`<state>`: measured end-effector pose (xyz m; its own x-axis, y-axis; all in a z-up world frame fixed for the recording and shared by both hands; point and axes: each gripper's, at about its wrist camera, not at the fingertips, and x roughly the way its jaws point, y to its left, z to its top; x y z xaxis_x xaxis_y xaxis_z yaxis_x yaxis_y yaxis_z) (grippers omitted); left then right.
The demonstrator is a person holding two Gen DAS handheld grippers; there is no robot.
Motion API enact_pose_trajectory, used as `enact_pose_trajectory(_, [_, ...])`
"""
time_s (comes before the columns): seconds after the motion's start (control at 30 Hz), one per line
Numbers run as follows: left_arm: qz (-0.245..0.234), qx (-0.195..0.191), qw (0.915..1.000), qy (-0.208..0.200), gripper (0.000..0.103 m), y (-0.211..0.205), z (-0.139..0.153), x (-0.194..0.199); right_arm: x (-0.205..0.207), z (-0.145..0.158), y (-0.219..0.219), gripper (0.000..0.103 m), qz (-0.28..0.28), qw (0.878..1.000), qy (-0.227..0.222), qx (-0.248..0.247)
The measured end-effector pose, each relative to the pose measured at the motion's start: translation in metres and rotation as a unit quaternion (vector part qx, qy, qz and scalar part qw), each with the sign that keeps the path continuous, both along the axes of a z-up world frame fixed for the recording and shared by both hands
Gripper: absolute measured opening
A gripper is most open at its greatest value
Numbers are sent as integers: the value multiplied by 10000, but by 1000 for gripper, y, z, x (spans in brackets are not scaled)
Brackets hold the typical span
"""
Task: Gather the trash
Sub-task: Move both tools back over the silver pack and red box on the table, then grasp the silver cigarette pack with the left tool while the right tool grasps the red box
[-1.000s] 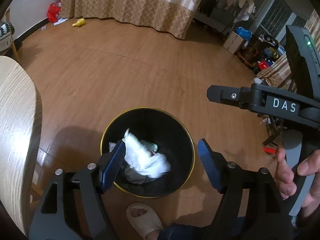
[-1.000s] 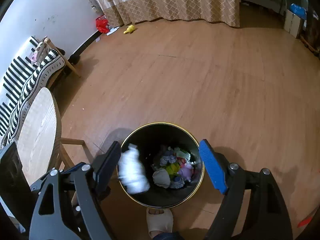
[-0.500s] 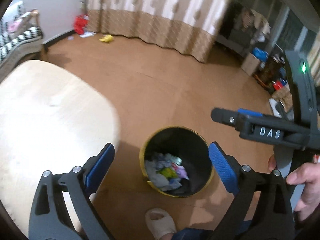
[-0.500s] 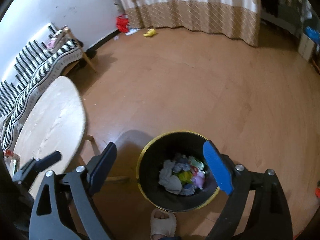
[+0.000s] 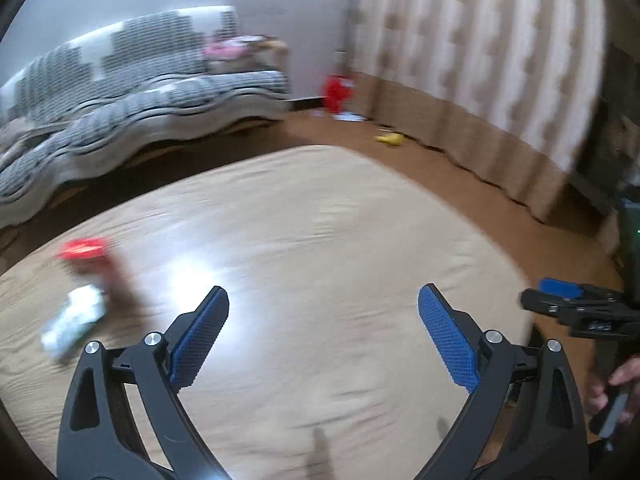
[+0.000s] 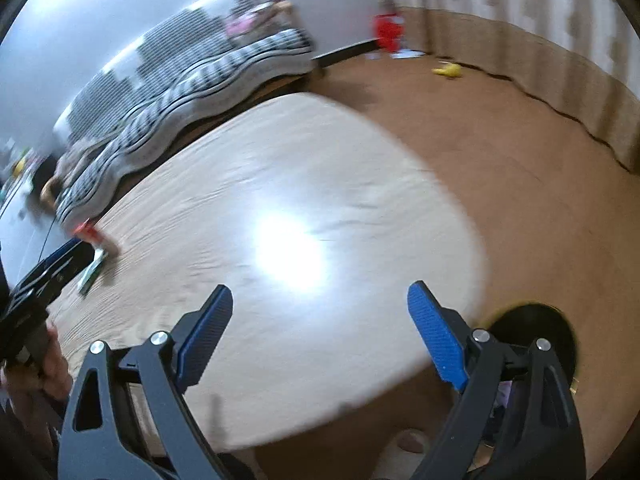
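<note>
Both jaws spread wide, empty: left hand-held gripper, right hand-held gripper. Blurred wrapper on worktop looks light, crinkly; pinch its middle.

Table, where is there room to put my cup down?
The wooden table is bare across its middle and its right side, from the bright glare to the rounded edge near the floor. Only the far left is crowded, with a blurred red-topped item and a white and green wrapper. Both grippers, left and right, hover open over it.
</note>
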<state>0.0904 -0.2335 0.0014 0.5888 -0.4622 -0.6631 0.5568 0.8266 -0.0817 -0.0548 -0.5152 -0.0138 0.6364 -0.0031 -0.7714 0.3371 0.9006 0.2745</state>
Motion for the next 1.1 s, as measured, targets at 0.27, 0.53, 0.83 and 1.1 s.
enact_pose_trajectory(0.27, [1043, 876, 9907, -28, 93, 158, -29, 60, 88, -16, 130, 86, 1550, 9869, 305, -330])
enact_pose_trajectory(0.53, [676, 1179, 9902, 320, 93, 192, -61, 114, 127, -37, 218, 86, 2457, 9669, 510, -461])
enact_pose_trajectory(0.83, [4, 1598, 9866, 326, 95, 177, -81, 129, 150, -50, 235, 86, 2739, 9591, 538, -474])
enact_pose_trajectory(1.1, [-80, 1131, 9922, 519, 96, 186, -89, 144, 183, -56, 259, 86, 3044, 9499, 415, -584])
